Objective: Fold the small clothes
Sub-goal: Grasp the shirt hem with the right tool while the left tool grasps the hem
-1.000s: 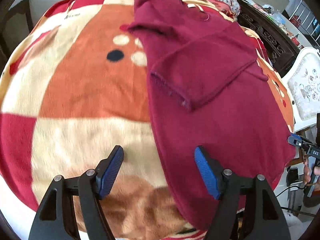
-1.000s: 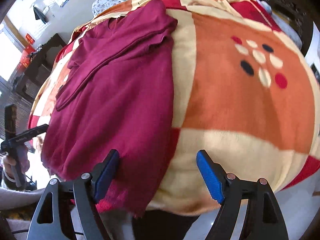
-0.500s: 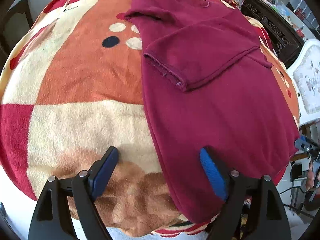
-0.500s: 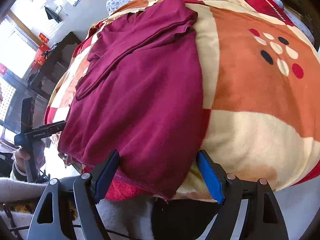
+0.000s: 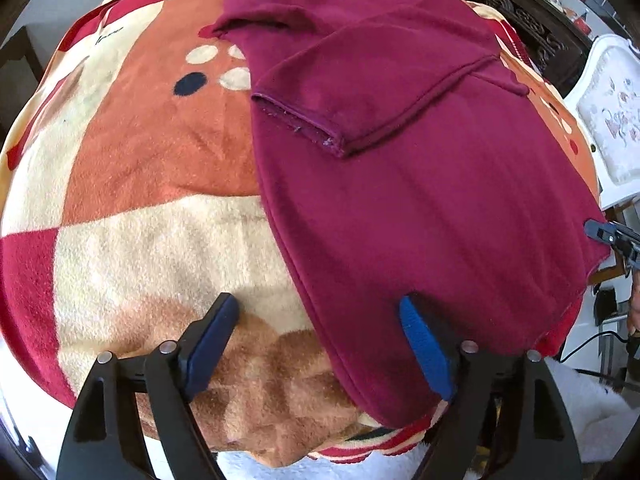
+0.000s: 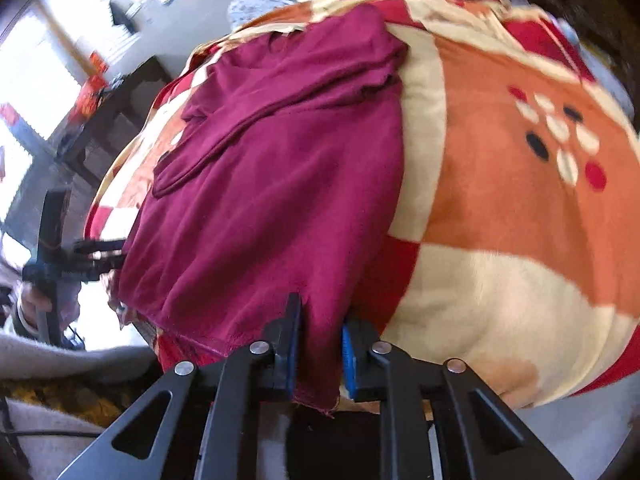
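Note:
A maroon T-shirt [image 5: 400,184] lies flat on a patterned blanket [image 5: 140,152], one sleeve folded across the chest, its hem at the near edge. My left gripper [image 5: 320,336] is open, straddling the shirt's left hem corner, its right finger resting on the cloth. In the right wrist view the shirt [image 6: 280,168] lies to the left. My right gripper [image 6: 318,344] is shut on the shirt's right hem corner, cloth pinched between the blue pads. The other gripper shows at the far edge of each view [image 5: 612,236] [image 6: 80,256].
The orange, cream and red blanket [image 6: 500,208] covers the whole surface and drops off at the near edge. A white cushioned chair [image 5: 612,120] and dark carved furniture [image 5: 520,20] stand to the right. A dark table [image 6: 100,120] stands by the window.
Both grippers moved forward to the shirt's hem. My right gripper went from open to shut on the right hem corner. My left gripper stayed open and came down onto the left corner.

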